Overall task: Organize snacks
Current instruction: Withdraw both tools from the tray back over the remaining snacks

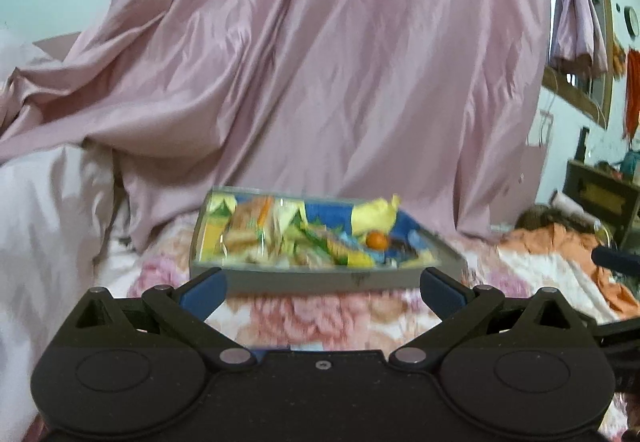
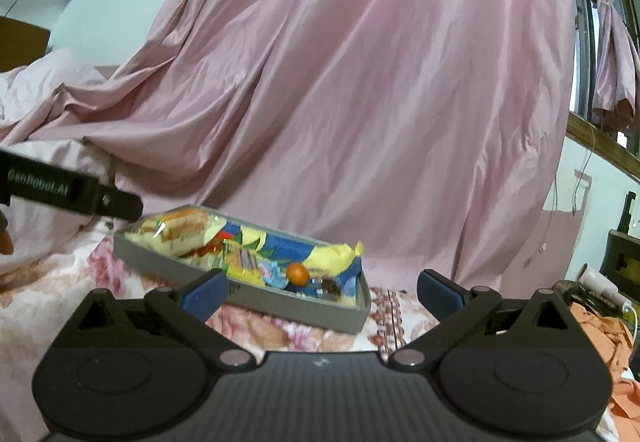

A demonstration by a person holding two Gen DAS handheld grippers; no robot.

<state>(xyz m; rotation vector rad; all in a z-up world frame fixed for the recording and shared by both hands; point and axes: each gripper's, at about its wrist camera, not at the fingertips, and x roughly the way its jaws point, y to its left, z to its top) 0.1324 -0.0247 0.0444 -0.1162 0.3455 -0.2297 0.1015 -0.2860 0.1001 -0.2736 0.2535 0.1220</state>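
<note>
A grey tray [image 1: 320,279] [image 2: 256,300] lies on a floral bedspread, filled with several snack packets, mostly yellow, blue and green. A small orange ball-shaped snack [image 1: 377,240] [image 2: 297,273] sits among them, and a packet of biscuits [image 2: 180,228] fills the tray's left end. My left gripper [image 1: 323,284] stands open just short of the tray's near wall, with nothing between its blue pads. My right gripper [image 2: 320,288] is also open and empty, its jaws wide, with the tray's right end ahead of the gap. The left gripper's black body [image 2: 68,190] shows at the left edge of the right wrist view.
A pink satin curtain [image 1: 320,62] hangs right behind the tray. Pale bedding [image 1: 44,210] is heaped at the left. Orange cloth [image 1: 560,246] lies on the bed at the right, with a dark cabinet [image 1: 604,198] and a window beyond.
</note>
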